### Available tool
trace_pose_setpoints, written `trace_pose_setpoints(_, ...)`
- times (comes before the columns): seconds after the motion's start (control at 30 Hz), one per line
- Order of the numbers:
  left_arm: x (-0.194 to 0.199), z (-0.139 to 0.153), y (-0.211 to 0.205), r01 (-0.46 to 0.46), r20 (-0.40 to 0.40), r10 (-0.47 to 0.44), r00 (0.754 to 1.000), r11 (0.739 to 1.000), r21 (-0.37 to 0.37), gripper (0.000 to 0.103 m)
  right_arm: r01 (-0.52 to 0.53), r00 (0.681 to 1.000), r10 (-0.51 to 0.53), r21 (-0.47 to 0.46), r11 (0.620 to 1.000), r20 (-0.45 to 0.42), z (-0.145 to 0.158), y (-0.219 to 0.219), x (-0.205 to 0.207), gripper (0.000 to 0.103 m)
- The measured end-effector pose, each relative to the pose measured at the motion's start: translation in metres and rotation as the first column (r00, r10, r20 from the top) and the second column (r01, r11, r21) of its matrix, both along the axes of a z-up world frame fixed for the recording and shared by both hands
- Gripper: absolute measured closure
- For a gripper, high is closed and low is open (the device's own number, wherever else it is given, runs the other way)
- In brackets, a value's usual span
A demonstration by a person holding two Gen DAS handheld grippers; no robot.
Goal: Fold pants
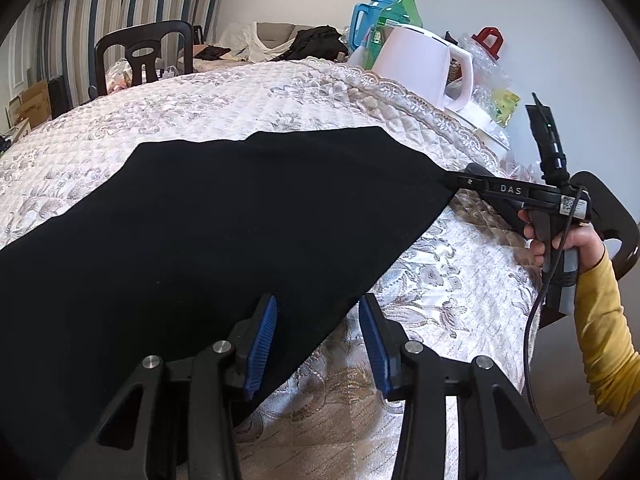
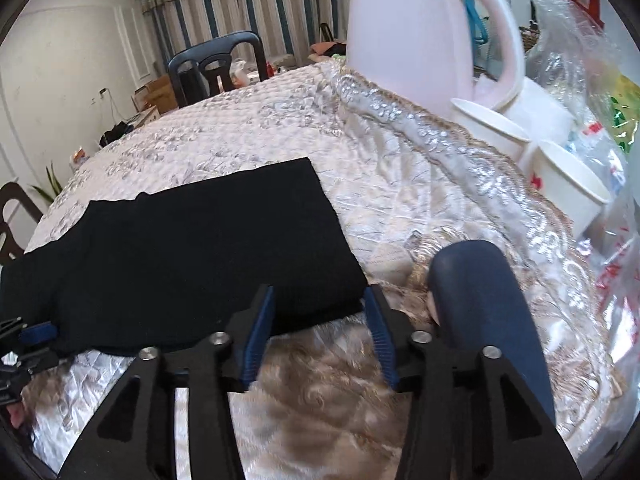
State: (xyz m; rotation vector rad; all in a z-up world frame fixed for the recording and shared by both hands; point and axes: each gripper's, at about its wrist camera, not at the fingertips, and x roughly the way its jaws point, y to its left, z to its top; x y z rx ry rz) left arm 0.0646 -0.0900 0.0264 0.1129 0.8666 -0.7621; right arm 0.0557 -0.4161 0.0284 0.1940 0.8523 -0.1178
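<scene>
Black pants (image 1: 224, 216) lie flat, folded, on the quilted worktop (image 1: 208, 100). Both the left tongs (image 1: 318, 344) and right tongs (image 2: 318, 336) stand apart, straddling the near hem without pinching it. Judging by this, one fold looks finished; next, re-grip an edge for another fold.

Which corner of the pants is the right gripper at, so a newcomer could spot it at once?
Start at the quilted table and find the black pants lying flat on it. Follow their near edge toward the pink kettle side: the corner there lies between the right gripper's open blue pads. It is the only corner beside the table's lace border, with white paper cups just beyond it.
</scene>
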Motion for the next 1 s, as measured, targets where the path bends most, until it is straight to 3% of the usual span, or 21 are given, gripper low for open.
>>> trace_pose_setpoints(0.37,0.002,0.000,-0.006,-0.042,0.047,0.039,0.998,0.998,0.056,0.052,0.026,0.999,-0.026,-0.005,1.000,-0.044,-0.008,0.004,0.017,0.052)
trace_pose_setpoints(0.67,-0.003,-0.001,-0.011,-0.046,0.086,0.038,0.996,0.994,0.104,0.052,-0.043,0.998,0.040,-0.068,0.997,-0.054,-0.007,0.020,0.022,0.057)
trace_pose_setpoints(0.77,-0.004,-0.001,-0.011,-0.049,0.087,0.039,0.995,0.993,0.106,0.052,-0.057,0.997,0.054,-0.056,0.997,-0.048,-0.007,0.020,0.022,0.065)
trace_pose_setpoints(0.87,-0.004,-0.001,-0.012,-0.053,0.088,0.043,0.995,0.993,0.109,0.052,-0.075,0.997,0.073,-0.045,0.996,-0.034,-0.005,0.022,0.021,0.090)
trace_pose_setpoints(1.0,-0.006,0.000,-0.014,-0.049,0.093,0.038,0.995,0.992,0.112,0.052,-0.082,0.997,0.082,-0.064,0.995,-0.014,-0.002,0.023,0.018,0.092)
